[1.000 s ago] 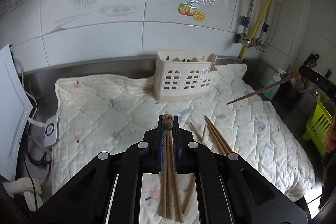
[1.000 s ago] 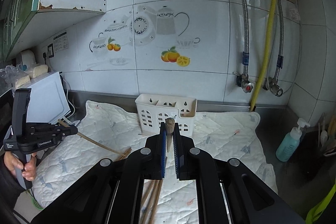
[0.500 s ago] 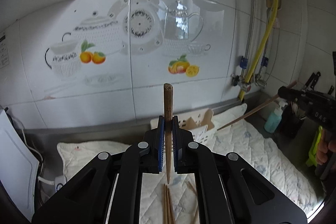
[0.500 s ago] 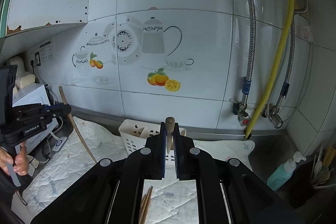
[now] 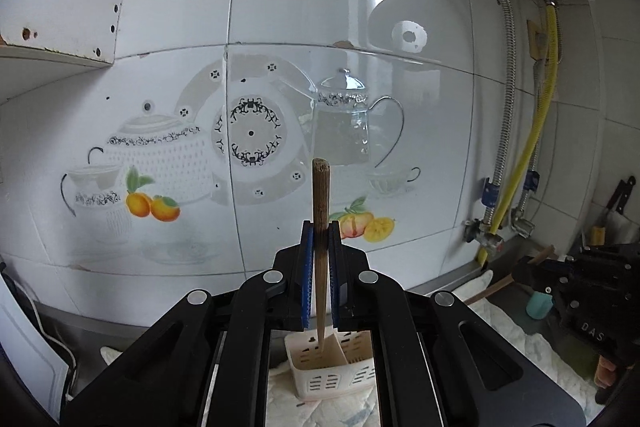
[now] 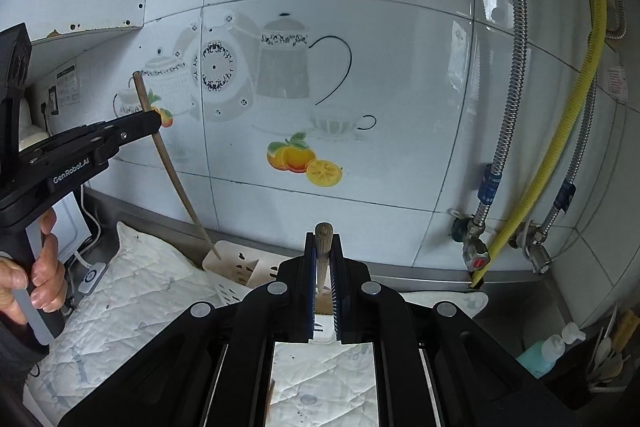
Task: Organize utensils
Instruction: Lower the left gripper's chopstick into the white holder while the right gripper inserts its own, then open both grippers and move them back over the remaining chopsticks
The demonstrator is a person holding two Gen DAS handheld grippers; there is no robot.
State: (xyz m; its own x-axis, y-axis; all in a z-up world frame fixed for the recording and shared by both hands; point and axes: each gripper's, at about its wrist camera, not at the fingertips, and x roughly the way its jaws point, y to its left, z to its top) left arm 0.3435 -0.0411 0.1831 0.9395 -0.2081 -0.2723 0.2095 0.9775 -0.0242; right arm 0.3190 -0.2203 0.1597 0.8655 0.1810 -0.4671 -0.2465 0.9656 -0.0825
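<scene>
My left gripper (image 5: pixel 321 227) is shut on a brown wooden chopstick (image 5: pixel 321 195) held upright, its lower tip just above or inside a compartment of the cream plastic utensil holder (image 5: pixel 320 375). In the right wrist view that chopstick (image 6: pixel 172 163) slants down to the holder's left end (image 6: pixel 236 269), held by the left gripper (image 6: pixel 154 121). My right gripper (image 6: pixel 323 239) is shut on another chopstick (image 6: pixel 323 251), upright, close to the holder. The right gripper also shows in the left wrist view (image 5: pixel 528 273).
A white quilted cloth (image 6: pixel 132 299) covers the steel counter. The tiled wall (image 5: pixel 280 67) is close behind. Yellow hose and metal pipes (image 6: pixel 532 187) stand at right, with a blue soap bottle (image 6: pixel 548 351). A loose chopstick end (image 6: pixel 272 395) lies on the cloth.
Both grippers have risen and tilted up toward the wall, each still holding its chopstick. The left chopstick's tip has come over the holder; the right gripper has moved closer to the holder.
</scene>
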